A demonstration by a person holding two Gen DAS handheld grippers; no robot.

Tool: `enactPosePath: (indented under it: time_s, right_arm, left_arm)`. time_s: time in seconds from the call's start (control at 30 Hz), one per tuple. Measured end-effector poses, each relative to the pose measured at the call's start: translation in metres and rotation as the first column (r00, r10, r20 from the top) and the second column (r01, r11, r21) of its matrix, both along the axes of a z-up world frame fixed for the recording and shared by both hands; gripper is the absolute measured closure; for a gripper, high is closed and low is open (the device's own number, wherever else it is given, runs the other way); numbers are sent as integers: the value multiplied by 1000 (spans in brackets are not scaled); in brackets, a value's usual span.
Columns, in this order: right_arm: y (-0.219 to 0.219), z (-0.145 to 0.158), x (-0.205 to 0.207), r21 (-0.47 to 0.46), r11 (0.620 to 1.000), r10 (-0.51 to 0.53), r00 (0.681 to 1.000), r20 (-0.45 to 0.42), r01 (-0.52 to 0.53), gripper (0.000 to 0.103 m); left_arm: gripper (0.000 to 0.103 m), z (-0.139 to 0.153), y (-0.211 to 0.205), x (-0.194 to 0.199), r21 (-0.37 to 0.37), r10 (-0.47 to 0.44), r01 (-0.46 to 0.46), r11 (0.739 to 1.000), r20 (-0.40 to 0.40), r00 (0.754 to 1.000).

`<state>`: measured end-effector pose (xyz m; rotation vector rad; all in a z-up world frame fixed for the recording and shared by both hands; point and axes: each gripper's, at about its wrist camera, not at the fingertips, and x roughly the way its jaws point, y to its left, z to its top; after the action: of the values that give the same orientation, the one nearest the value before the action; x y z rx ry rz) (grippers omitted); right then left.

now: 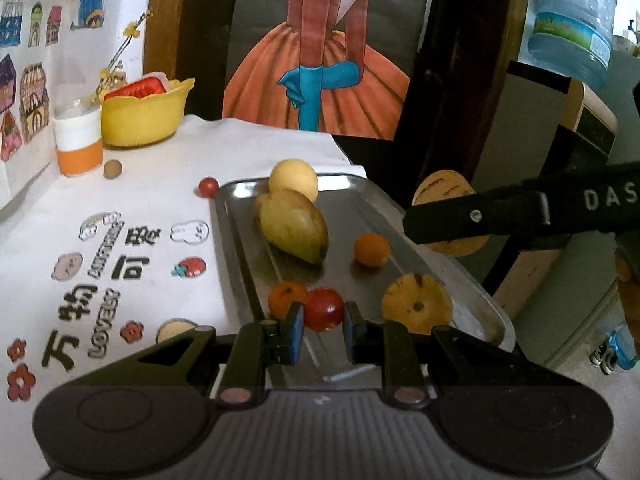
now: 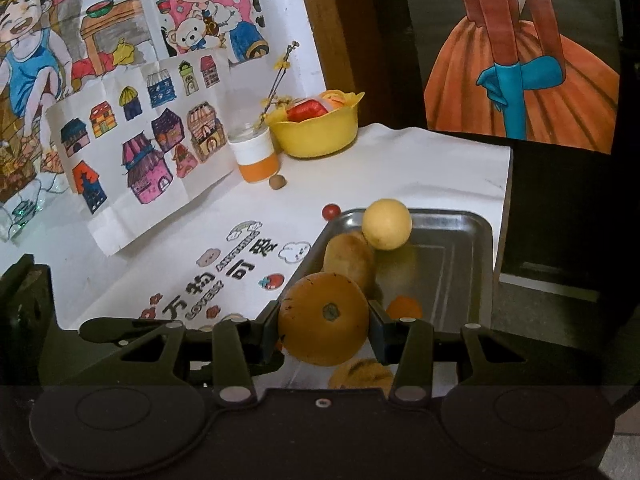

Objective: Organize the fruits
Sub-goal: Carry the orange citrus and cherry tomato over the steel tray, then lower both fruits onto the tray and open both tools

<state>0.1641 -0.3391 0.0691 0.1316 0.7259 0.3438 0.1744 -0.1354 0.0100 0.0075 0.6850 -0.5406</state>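
A metal tray [image 1: 472, 292] holds a pale yellow round fruit [image 1: 294, 176], a green-yellow mango [image 1: 292, 228], two small oranges [image 1: 372, 250] and a spotted yellow fruit [image 1: 416, 306]. My left gripper [image 1: 323, 326] is low over the tray's near end, its blue pads tight against a red tomato [image 1: 324, 308]. My right gripper [image 2: 324, 320] is shut on a spotted orange-yellow fruit [image 2: 324, 320], held above the tray [image 2: 476, 264]. In the left wrist view this fruit [image 1: 440, 188] hangs beyond the tray's right rim. A cherry tomato [image 1: 208, 187] lies on the cloth.
A yellow bowl [image 1: 140, 120] with red packets, an orange-and-white cup [image 1: 78, 148] and a brown nut [image 1: 113, 169] stand at the back left of the white cloth. Drawings lean on the wall. The table edge runs just right of the tray, with a water jug [image 1: 572, 20] beyond.
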Motion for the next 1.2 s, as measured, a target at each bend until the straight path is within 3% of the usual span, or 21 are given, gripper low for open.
enactPosePath:
  time_s: [0.6,1.2]
  right_arm:
    - [-16,-15,-48,-27,1000,-14,999,-34,13,56]
    - [-10,-42,-55,-26,1000,0,996,-85,-3,56]
  left_arm:
    - [80,-4,3,-12,6,30,-30,1000,-25,999]
    - [80,-7,4,-17,17,48,-47,999,-37,998]
